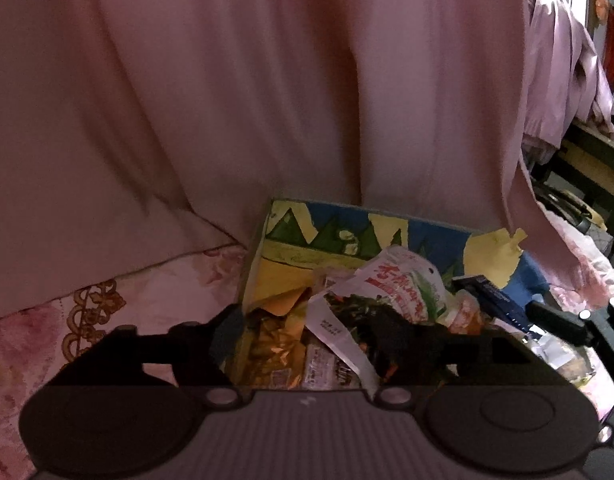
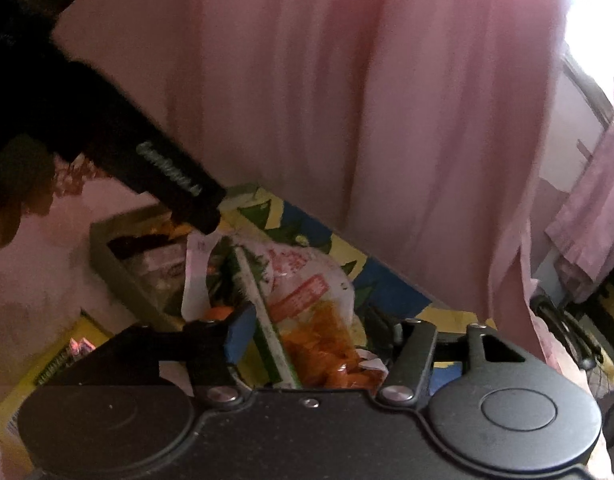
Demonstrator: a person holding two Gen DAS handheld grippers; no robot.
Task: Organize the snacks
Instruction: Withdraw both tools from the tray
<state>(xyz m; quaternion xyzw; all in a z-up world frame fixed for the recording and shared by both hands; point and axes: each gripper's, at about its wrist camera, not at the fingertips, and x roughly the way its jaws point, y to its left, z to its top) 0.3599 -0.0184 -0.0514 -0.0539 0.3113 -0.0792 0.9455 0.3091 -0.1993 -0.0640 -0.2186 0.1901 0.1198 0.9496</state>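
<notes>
The white snack bag (image 2: 307, 276) with red lettering and orange pieces showing through its clear lower part is lying on top of the other packets in the cardboard box (image 2: 107, 256), whose inner wall is carrying a blue, yellow and green picture. In the left wrist view the same bag (image 1: 403, 280) is sitting toward the right of the pile, with a gold-foil packet (image 1: 275, 344) lying to its left and a dark blue packet (image 1: 495, 292) resting just to its right against the box wall (image 1: 307, 232). Your right gripper (image 2: 307, 328) is hovering right over the bag with its jaws standing apart; the bag is lying between the blue-padded finger and the other finger, and the pads are not pressing on it. Your left gripper (image 1: 319, 336) is reaching into the same box with its jaws also spread wide, the packets showing between the fingers; one finger is lying dark against the bag's lower edge, and you are not gripping anything with it. From the right wrist view that left gripper's finger (image 2: 175, 184) is pointing down into the far end of the box. A yellow box (image 2: 47, 360) is lying outside the cardboard one, on the pink floral bedding (image 1: 67, 320), and a pink curtain (image 1: 267, 80) is hanging behind everything.
</notes>
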